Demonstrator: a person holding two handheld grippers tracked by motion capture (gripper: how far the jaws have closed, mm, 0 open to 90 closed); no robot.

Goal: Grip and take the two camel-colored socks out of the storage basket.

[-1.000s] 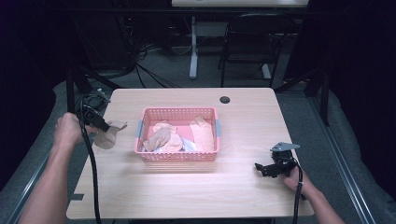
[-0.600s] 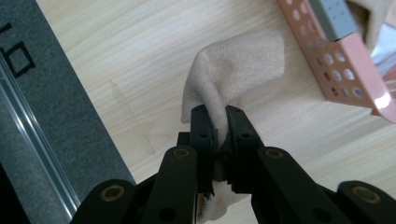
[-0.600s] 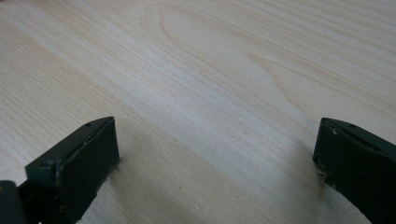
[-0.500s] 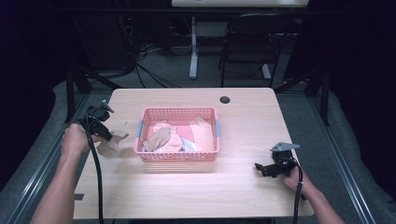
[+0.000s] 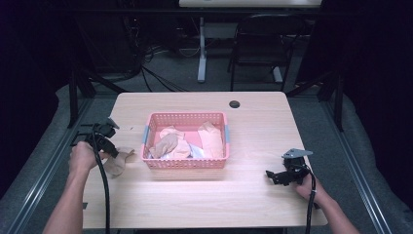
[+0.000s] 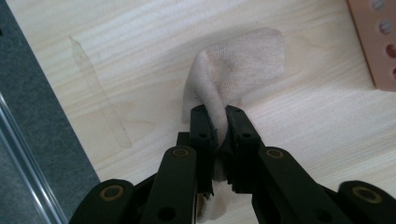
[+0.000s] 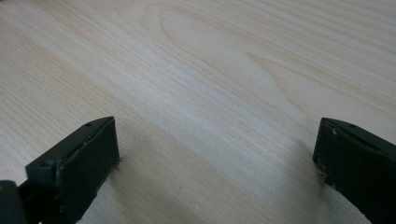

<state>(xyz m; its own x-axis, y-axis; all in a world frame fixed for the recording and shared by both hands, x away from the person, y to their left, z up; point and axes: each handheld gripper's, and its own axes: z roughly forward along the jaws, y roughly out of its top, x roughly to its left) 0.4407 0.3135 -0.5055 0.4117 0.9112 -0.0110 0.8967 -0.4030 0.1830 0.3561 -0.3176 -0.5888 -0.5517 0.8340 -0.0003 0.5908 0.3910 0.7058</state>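
— Left of the basket (image 5: 185,141), the left gripper (image 6: 217,122) clamps one sock (image 6: 236,70) down on the table (image 5: 253,195).
— And the rest?
— Several socks wait inside; the right gripper (image 7: 217,154) rests open-jawed, empty.

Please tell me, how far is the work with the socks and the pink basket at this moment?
Done: nothing clearly finished; no sock lies loose on the table. In hand: the left gripper has its jaws shut on one beige sock, whose free end touches the table left of the pink basket. Left: several cloth pieces lie in the basket. The right gripper rests open on the table, holding nothing.
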